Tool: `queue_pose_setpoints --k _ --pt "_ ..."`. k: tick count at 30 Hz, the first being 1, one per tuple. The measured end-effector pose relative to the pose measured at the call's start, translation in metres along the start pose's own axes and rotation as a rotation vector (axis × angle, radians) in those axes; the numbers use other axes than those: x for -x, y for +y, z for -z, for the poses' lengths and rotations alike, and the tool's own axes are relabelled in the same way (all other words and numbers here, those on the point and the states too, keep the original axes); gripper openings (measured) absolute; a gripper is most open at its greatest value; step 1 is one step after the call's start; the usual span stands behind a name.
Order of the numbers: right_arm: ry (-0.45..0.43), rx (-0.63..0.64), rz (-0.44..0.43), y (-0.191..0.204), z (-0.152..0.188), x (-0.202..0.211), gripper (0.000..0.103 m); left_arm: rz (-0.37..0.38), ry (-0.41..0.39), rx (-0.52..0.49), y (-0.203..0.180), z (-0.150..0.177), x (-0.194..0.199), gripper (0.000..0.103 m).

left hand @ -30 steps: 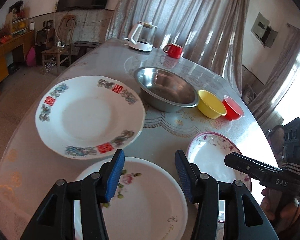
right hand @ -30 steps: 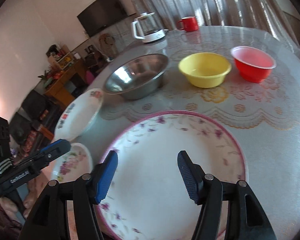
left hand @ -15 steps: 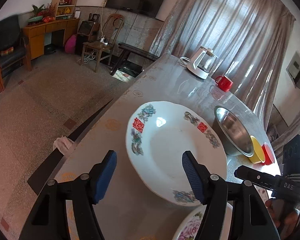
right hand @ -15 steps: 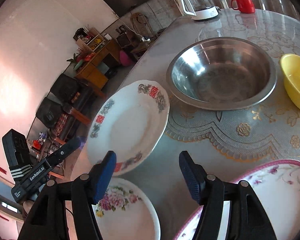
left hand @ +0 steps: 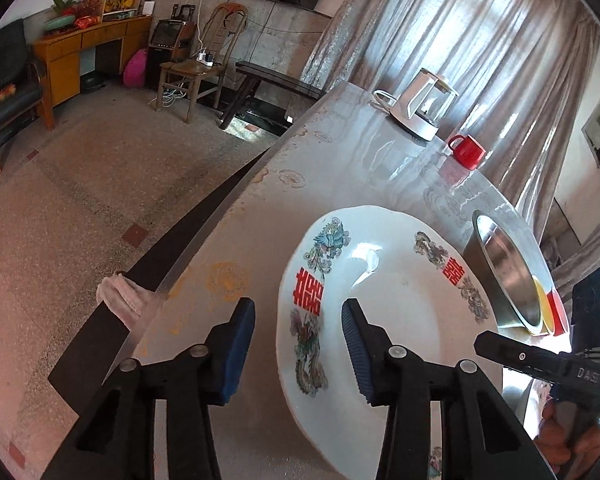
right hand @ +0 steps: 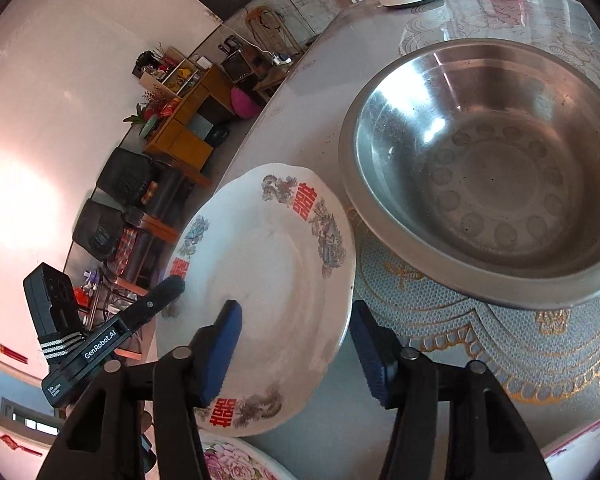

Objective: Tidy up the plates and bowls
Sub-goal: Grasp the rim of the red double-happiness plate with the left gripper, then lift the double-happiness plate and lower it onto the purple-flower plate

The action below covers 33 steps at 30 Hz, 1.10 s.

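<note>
Left gripper and right gripper, both spread wide, each straddle opposite rims of the plate without gripping it.

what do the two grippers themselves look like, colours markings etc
Both are matte black plastic frames with silver rivets and ribbed blue rubber finger pads. From the right wrist view, the left gripper carries white "GenRobot.AI" lettering, white stripes and a black boxy module. From the left wrist view, the right gripper shows "DAS".
</note>
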State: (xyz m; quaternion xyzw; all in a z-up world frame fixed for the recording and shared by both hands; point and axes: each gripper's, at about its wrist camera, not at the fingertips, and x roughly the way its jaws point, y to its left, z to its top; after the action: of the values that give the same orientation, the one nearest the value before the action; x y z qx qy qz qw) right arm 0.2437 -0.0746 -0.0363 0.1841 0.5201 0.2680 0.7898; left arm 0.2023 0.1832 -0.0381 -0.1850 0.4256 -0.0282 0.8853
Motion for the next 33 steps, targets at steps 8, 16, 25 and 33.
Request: queue_pose_setpoints --k 8,16,25,33 --pt "0.023 0.053 0.058 0.008 -0.007 -0.012 0.041 -0.003 0.018 -0.051 -0.015 -0.006 -0.019 0.046" --pt "0.015 0.103 0.116 0.016 -0.004 -0.009 0.041 0.012 0.004 -0.069 -0.014 0.005 -0.003 0.042" --pt "0.001 0.099 0.100 0.015 -0.004 -0.002 0.041 0.053 0.002 -0.074 -0.012 0.019 0.009 0.041" --pt "-0.010 0.073 0.077 0.013 0.000 0.006 0.041 0.112 -0.051 -0.106 -0.021 0.026 0.028 0.041"
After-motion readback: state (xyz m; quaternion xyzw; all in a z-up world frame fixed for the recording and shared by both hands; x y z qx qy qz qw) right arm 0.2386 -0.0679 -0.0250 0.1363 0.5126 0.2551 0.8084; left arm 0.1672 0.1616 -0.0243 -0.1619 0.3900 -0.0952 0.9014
